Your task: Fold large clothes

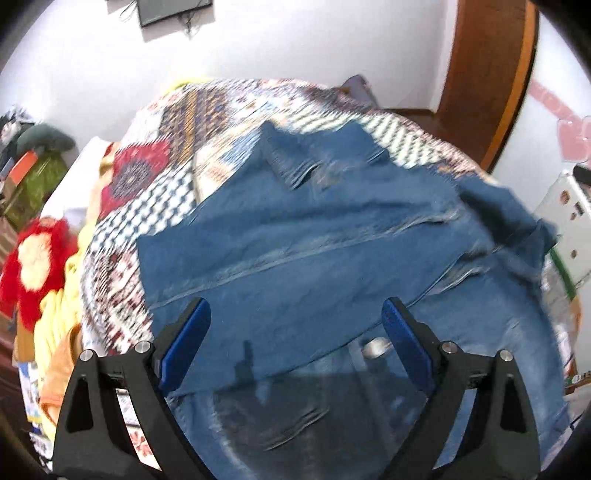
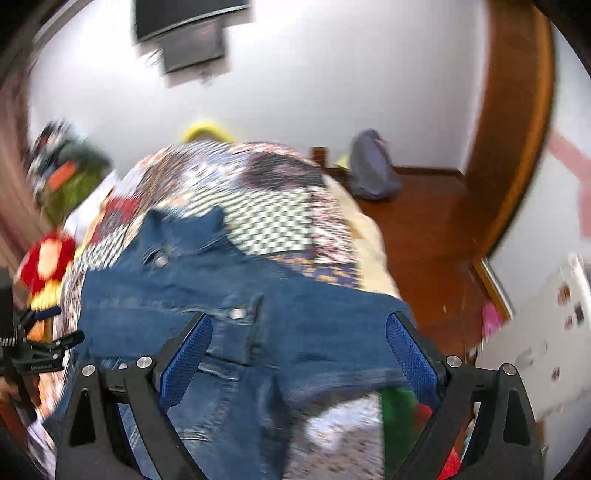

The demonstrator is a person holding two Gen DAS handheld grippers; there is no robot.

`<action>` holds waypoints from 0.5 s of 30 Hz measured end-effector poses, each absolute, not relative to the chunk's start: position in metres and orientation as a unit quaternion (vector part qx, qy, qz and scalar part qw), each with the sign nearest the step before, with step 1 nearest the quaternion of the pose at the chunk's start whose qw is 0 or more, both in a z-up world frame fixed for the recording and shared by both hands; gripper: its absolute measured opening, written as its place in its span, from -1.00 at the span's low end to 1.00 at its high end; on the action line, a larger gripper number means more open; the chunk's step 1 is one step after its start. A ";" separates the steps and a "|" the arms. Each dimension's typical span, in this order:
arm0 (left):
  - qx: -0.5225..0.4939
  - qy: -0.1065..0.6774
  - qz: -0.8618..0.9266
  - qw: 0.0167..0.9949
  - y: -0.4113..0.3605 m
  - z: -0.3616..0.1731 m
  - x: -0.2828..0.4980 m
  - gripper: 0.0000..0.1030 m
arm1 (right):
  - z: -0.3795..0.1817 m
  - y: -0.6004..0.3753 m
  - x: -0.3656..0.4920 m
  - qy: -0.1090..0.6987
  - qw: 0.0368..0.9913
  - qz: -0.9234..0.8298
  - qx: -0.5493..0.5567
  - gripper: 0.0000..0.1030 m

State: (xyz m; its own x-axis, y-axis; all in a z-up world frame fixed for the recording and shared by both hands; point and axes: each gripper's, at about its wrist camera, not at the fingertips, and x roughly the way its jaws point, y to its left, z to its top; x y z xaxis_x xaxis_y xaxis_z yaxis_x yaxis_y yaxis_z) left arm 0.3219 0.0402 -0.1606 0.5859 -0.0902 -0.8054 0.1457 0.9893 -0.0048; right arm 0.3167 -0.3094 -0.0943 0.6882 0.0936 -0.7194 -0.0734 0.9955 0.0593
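Both grippers hang over the clothing with nothing between their pads: the left gripper (image 1: 295,317) has its black arms and blue-padded fingers (image 1: 186,343) spread wide apart above the cloth, and the right gripper (image 2: 299,332) is spread just as wide, its blue textured pads (image 2: 410,354) framing the fabric below without touching it, as far as the blurred frames allow.

Under them lies a large blue denim jacket (image 1: 332,251), spread across the bed. It is mid-blue with paler, faded seams running across it. In the left wrist view its collar (image 1: 295,162) points away from the camera, a sleeve or side panel rumples up at the right edge, and a round metal button (image 1: 375,347) shows near the lower fold. In the right wrist view the same denim jacket (image 2: 177,295) shows metal snap buttons (image 2: 237,314) beside a stitched pocket flap, with the collar at the far end and the near hem bunched and creased.

It rests on a patchwork bedspread (image 1: 177,173) of red, blue, white and checked panels. A red and cream plush toy (image 1: 33,258) sits at the bed's left side beside yellow cloth. Beyond are a white wall, a dark wall-mounted screen (image 2: 184,22), a wooden floor (image 2: 424,229) and a grey bag (image 2: 371,166) standing on it.
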 end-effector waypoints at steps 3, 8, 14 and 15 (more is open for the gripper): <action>0.025 0.448 -0.090 0.889 0.020 -0.155 0.331 0.84 | -0.100 -0.353 0.317 0.407 0.910 0.023 0.070 0.83; 0.032 0.460 -0.115 0.880 -0.011 -0.168 0.343 0.84 | -0.129 -0.415 0.318 0.442 0.883 -0.009 0.157 0.83; 0.034 0.500 -0.136 0.855 -0.033 -0.203 0.344 0.83 | -0.191 -0.464 0.326 0.486 0.832 -0.029 0.264 0.83; 0.034 0.503 -0.137 0.853 -0.034 -0.207 0.343 0.83 | -0.200 -0.467 0.328 0.493 0.826 -0.033 0.273 0.83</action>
